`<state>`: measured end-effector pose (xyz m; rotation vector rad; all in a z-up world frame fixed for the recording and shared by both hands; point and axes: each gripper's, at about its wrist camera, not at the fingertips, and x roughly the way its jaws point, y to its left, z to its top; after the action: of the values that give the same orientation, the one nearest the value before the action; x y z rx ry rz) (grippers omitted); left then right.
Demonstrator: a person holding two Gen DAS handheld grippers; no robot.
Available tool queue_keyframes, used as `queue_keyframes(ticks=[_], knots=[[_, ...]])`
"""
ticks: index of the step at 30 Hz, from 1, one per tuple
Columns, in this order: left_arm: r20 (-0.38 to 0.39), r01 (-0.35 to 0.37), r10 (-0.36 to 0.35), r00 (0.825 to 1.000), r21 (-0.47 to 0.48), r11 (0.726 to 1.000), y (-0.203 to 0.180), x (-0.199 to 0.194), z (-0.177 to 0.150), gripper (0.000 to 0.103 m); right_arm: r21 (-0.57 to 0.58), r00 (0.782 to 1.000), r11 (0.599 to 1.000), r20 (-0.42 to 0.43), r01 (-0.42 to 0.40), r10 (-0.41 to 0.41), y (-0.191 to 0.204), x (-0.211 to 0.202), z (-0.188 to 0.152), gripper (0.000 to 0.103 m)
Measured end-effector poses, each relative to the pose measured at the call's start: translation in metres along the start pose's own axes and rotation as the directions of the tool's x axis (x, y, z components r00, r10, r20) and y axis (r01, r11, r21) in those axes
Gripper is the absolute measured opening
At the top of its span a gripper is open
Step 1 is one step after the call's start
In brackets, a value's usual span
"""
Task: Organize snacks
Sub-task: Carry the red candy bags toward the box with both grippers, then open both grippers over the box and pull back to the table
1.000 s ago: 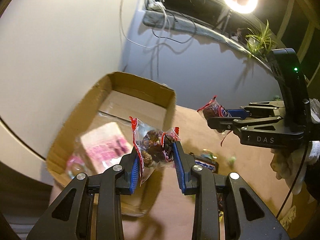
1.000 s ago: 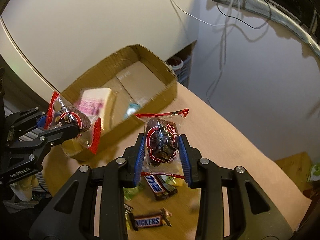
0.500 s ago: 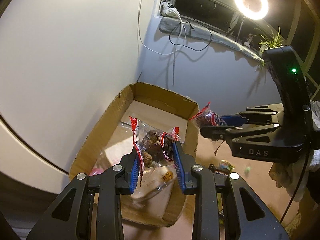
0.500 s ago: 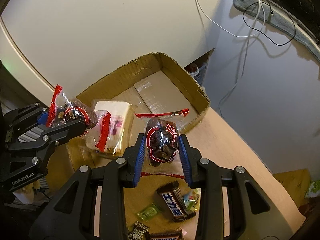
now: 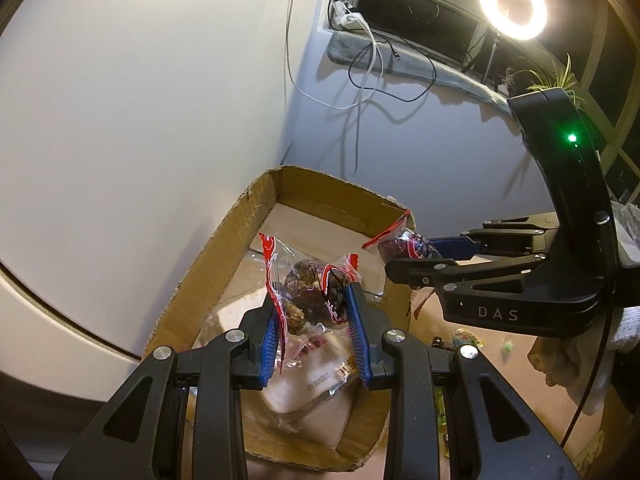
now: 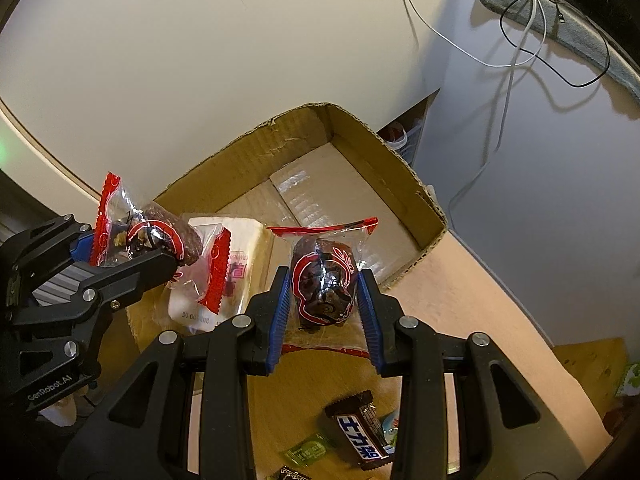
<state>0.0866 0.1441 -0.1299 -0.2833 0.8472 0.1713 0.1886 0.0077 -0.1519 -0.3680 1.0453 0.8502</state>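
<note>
1. The left tongs (image 5: 314, 322) are clamped on a clear snack packet with red sealed ends (image 5: 308, 288); their blue pads press its two sides, and dark brown pieces show through the film.
2. That packet hangs above the cardboard box (image 5: 208, 264), over the near part of its inside.
3. The right tongs (image 6: 322, 300) are clamped on a second clear packet with a red swirl print (image 6: 323, 282), a dark lump inside, held upright between the blue pads.
4. Seen from the right wrist, this second packet is above the near right wall of the cardboard box, about at its edge; whether it is fully over the inside cannot be told.
5. In the left wrist view the right tongs reach in from the right, level with the box's right wall, their packet just at that wall's top.
6. Inside the box, at its near end, lies a pale wrapped cake in clear film with pink print (image 6: 240, 264); the far end of the box floor is bare cardboard with tape strips.
7. The box stands on the worktop (image 6: 460, 300), its far side close to a pale wall.
8. On the worktop nearer than the box lie a dark candy bar with a blue and white label (image 6: 360, 436) and a small green wrapped sweet (image 6: 308, 450), close together.
</note>
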Motion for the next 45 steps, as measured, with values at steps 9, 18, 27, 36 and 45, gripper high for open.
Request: queue_keyframes(ticks=[9,18,27,36,45], knots=[[-0.006,-0.009,0.009,1.0,-0.002,1.0,0.0,0.002,0.001,0.032,-0.004,1.0,1.0,-0.002,0.006,-0.006,0.001,0.001,0.001,0.035],[-0.005,-0.031,0.031,1.0,-0.01,0.999,0.003,0.0,0.001,0.053,-0.011,0.999,0.999,0.014,0.041,-0.041,0.001,-0.005,0.002,0.065],[0.008,-0.03,0.03,1.0,-0.002,1.0,-0.001,-0.007,0.0,0.053,-0.003,0.998,0.998,0.024,0.059,-0.059,-0.005,-0.016,-0.001,0.072],[0.017,0.007,-0.008,1.0,0.022,1.0,-0.017,-0.018,-0.005,0.053,0.041,0.997,0.997,0.04,0.062,-0.064,-0.024,-0.046,-0.029,0.072],[-0.018,0.066,-0.065,0.998,0.056,0.996,-0.043,-0.027,-0.027,0.053,0.108,0.995,0.99,0.009,0.093,-0.095,-0.052,-0.068,-0.084,0.072]])
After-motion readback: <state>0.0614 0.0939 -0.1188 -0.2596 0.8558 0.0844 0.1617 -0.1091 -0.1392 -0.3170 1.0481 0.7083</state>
